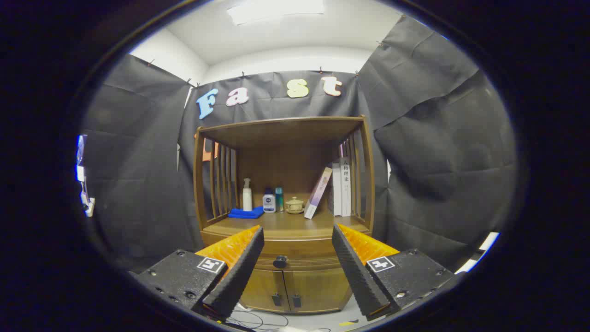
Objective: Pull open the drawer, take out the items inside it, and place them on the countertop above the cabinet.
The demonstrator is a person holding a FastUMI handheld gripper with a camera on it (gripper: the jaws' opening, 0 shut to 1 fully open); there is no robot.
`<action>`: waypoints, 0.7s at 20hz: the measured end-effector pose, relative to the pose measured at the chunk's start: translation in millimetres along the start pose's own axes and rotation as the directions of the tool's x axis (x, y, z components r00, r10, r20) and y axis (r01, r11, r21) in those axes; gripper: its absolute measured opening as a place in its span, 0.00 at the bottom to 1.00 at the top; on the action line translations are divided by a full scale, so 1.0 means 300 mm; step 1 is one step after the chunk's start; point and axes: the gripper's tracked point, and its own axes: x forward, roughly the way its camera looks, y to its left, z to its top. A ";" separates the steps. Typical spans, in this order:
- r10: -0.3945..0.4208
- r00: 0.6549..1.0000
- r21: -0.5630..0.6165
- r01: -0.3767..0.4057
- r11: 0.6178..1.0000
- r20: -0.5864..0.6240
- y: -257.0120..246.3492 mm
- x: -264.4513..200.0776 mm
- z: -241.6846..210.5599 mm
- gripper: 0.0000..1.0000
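The claw (297, 251) hangs in front of the wooden cabinet (283, 207) with its two fingers (239, 267) spread wide and nothing between them. The drawer (295, 260) sits shut in the band just under the front edge of the counter (281, 226), and its small dark round knob (280, 262) lies in the gap between the fingers, beyond their tips and nearer the left one.

That knob looks like the only place to take hold. It is hard, smooth and little, so I judge the ridged pads need to close squarely across it or they may slip off as the pull begins. A wooden drawer of this sort is stiff and probably slides with some drag.

Along the back edge of the counter stand a white pump bottle (247, 194) over a folded blue cloth (245, 212), two small bottles (269, 201), a little lidded pot (294, 205), and a leaning book (318, 192) by the upright ones at the right. The front of the counter is bare.

What lies inside the drawer is hidden. The two lower doors (295, 288) are partly covered by the fingers, and the floor cables are hard to make out
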 end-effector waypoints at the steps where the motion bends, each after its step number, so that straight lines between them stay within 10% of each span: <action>1: 0.001 1.000 0.000 -0.001 1.000 0.002 0.004 0.000 -0.001 0.97; 14: 0.005 1.000 -0.006 -0.005 1.000 0.005 0.014 0.003 -0.008 0.97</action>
